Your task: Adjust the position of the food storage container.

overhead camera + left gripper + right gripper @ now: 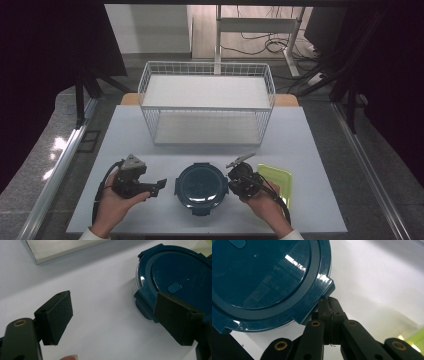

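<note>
The round blue lidded container (199, 188) sat on the white table (310, 150) and served as the landmark: it lay at the near edge, in front of the white wire basket (207, 102) that stood well behind it. To the left of the container, the left gripper (159, 186) was held in a hand (114, 205) just beside it, its jaws pointing toward the container's left side and standing wide apart with only bare table between them; in the left gripper view (113, 317) one pad lay in front of the container's rim (147, 300), though whether it touched could not be told. To the right of the container, the right gripper (231, 186) was pressed against its right edge, and in the right gripper view (329, 312) its jaws were drawn together, closed just under a latch tab (322, 290) of the lid; whether they pinched the tab itself could not be told. Farther right of the container, a yellow-green tray (278, 177) lay on the table beside the right hand (265, 202).
</note>
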The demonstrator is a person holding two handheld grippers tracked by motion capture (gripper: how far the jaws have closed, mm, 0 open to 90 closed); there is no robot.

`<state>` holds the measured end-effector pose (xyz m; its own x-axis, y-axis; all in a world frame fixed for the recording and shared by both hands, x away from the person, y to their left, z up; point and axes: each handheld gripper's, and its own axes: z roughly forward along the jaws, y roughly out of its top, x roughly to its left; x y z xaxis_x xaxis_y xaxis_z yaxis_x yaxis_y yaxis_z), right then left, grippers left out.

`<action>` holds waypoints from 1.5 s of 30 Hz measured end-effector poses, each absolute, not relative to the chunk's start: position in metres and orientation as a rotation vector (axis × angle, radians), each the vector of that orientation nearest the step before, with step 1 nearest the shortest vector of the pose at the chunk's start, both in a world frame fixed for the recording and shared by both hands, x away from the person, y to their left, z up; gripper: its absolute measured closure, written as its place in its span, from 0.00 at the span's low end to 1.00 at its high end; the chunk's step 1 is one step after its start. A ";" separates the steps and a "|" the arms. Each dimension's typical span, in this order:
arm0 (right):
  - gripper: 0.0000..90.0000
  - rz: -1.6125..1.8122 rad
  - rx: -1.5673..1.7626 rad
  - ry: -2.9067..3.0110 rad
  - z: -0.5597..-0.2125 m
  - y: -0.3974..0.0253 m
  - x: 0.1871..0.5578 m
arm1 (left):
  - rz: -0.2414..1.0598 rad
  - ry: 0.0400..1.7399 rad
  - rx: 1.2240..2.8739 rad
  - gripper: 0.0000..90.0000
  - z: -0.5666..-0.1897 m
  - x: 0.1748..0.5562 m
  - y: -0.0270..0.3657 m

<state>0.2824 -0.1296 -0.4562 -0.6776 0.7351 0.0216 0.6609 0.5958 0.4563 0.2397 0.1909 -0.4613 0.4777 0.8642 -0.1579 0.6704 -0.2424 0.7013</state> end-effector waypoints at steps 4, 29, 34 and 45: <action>0.99 0.663 1.159 2.657 -0.457 -0.121 0.282 | 0.341 1.270 1.993 0.18 -0.461 0.240 0.192; 0.77 0.982 1.233 2.575 -0.447 -0.128 0.280 | 0.340 1.303 1.973 0.17 -0.463 0.241 0.199; 0.41 1.174 1.324 2.557 -0.443 -0.137 0.274 | 0.326 1.296 1.970 0.16 -0.463 0.240 0.196; 0.24 1.267 1.374 2.560 -0.445 -0.140 0.270 | 0.250 1.330 1.914 0.12 -0.463 0.239 0.200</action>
